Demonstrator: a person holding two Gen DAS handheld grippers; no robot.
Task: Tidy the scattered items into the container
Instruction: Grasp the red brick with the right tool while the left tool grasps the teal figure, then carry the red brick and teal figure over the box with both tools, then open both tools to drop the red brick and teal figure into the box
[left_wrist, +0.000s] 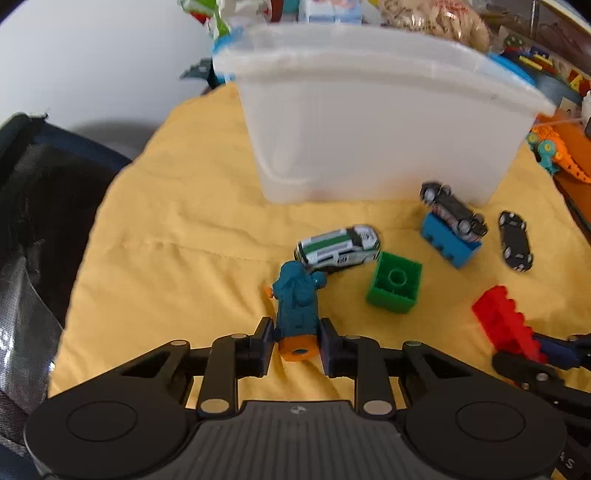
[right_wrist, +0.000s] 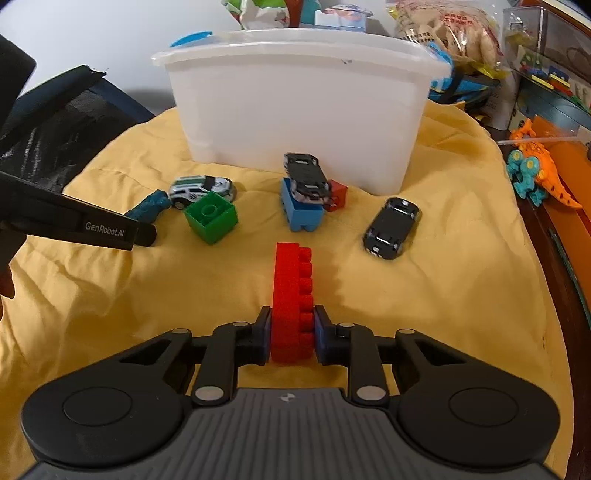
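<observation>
The translucent white container (right_wrist: 295, 110) stands at the far side of the yellow cloth (right_wrist: 443, 295), its inside hidden by the frosted wall, so what it holds cannot be told; behind it packets and boxes are cut off by the top edge and too blurred to read. The left gripper (left_wrist: 297, 338) is clamped on the orange end of a teal toy figure (left_wrist: 297, 299), whose far end lies near a white and green toy car (left_wrist: 338, 248); the right gripper (right_wrist: 291, 332) is clamped on a long red brick (right_wrist: 291, 295), pointing toward the container. Between them and the container lie a green brick (right_wrist: 211, 218), a blue brick (right_wrist: 301, 208) with an upturned dark car (right_wrist: 306, 177) on it, a small red piece (right_wrist: 338, 195) half hidden behind, and another upturned black car (right_wrist: 391, 227) to the right; an orange dinosaur toy (right_wrist: 535, 170) sits off the cloth at the far right; a dark mesh chair (left_wrist: 33, 206) stands left.
</observation>
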